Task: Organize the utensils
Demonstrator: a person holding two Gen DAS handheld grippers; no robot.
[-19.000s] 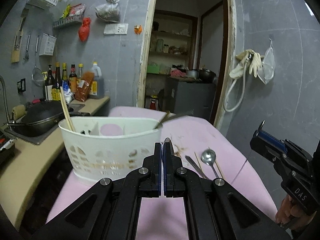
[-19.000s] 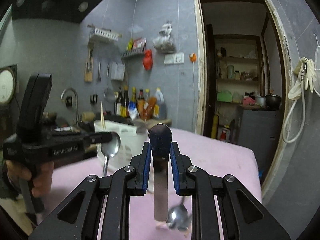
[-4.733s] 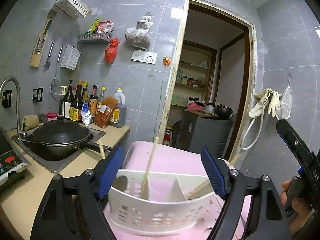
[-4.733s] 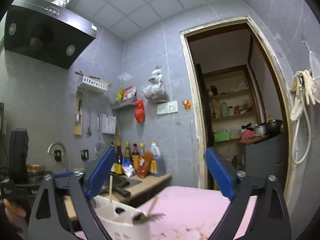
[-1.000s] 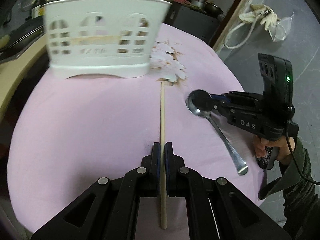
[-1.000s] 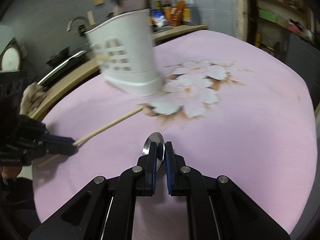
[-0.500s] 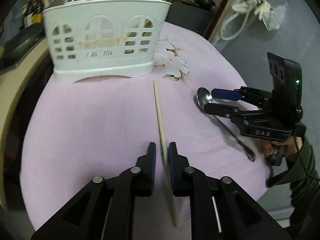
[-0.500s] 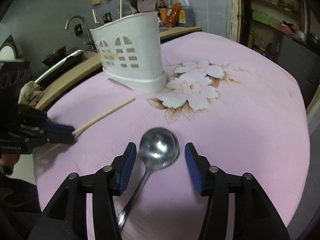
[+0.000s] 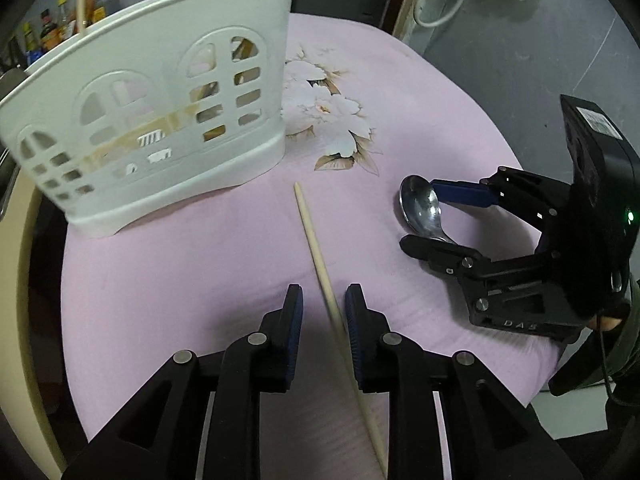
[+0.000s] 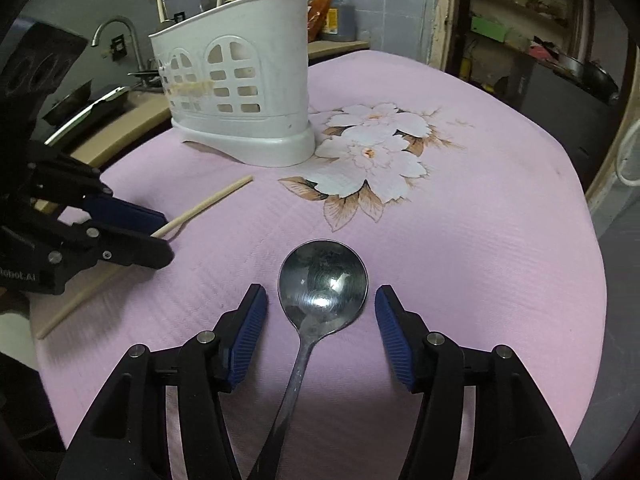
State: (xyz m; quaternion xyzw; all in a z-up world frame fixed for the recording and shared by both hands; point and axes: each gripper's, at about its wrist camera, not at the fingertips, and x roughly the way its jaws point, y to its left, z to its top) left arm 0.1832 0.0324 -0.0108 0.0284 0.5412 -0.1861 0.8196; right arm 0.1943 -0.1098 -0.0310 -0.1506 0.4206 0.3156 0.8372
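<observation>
Steel spoon (image 10: 322, 284) & wood chopstick (image 9: 320, 256) flat, white caddy (image 9: 160, 112) upright

Table middle: the pink cloth (image 10: 500, 240) lay bare on the flower-print side, with room to pass.
Far-left side: the white utensil basket (image 9: 160, 120) stood upright and blocked that way; handles stuck up out of its top.
Front left: the chopstick (image 9: 320, 256) lay flat between the parted jaws of the left gripper (image 9: 322, 312).
Front right: the spoon (image 10: 320, 292) lay flat between the parted jaws of the right gripper (image 10: 320, 308).
Between the grippers: a strip of bare cloth.
</observation>
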